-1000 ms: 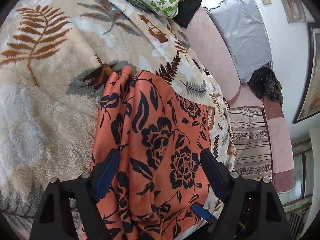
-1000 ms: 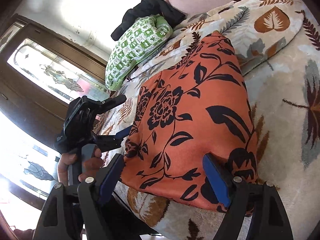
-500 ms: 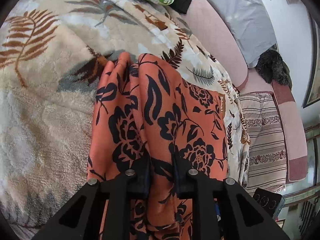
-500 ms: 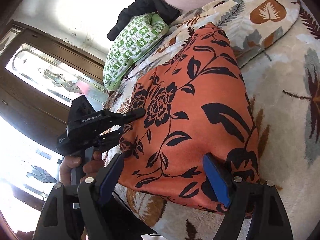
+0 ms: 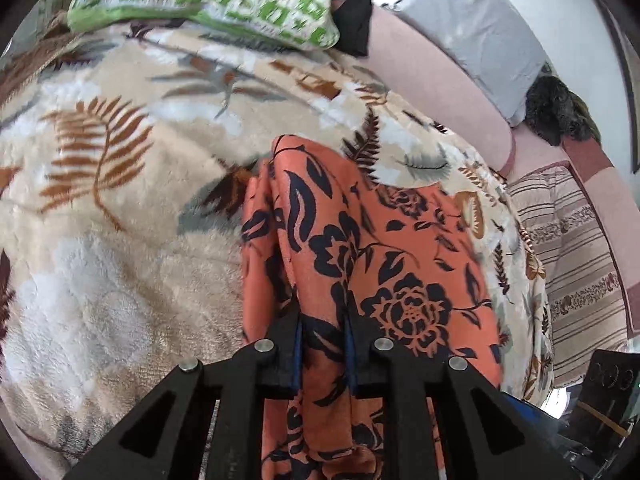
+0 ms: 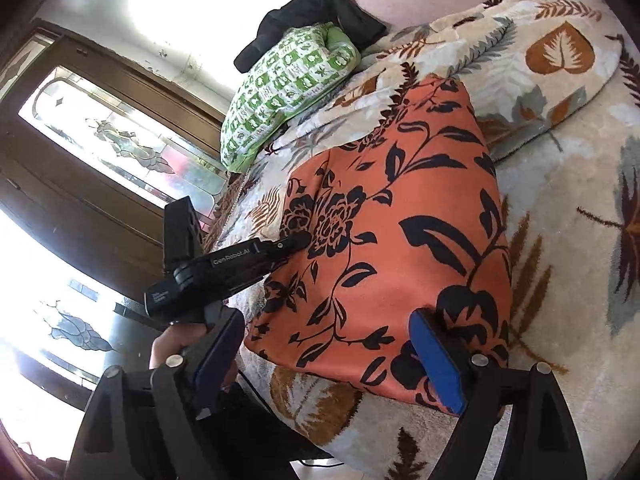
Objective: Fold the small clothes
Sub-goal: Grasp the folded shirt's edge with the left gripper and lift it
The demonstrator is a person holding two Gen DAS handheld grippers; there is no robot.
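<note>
Orange floral garment (image 5: 360, 260) pinched in left gripper (image 5: 323, 330) jaws; right gripper (image 6: 328, 354) jaws spread.

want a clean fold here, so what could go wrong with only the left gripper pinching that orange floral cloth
The left gripper pinches a bunched ridge of the orange floral cloth, so lifting may crease it. The right gripper is open astride the near edge; that corner could sag. The plush blanket may drag it.
</note>
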